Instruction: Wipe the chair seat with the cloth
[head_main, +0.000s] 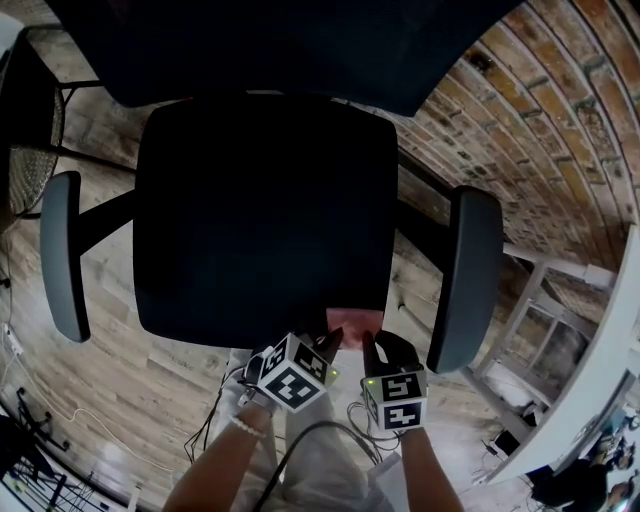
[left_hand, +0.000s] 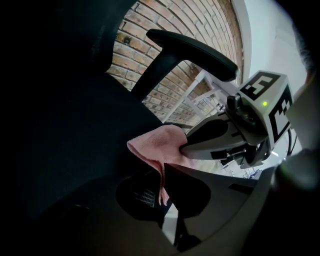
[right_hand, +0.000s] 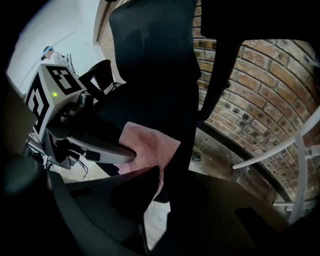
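Currently: pink cloth (head_main: 352, 322) lies at front edge of black chair seat (head_main: 265, 220), toward right armrest (head_main: 465, 280). Left gripper (head_main: 331, 340) jaws pinch one side of cloth. Right gripper (head_main: 369, 343) jaws pinch other side. Grippers close together, side by side. Brick wall (right_hand: 260, 95) behind chair.

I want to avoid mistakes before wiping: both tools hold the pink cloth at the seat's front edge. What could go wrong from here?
1. The cloth seems pinched only by an edge in the left tool and the right tool; it may slip out when dragged across the seat.
2. It is bunched small, so the hard tool tips might rub the seat directly.
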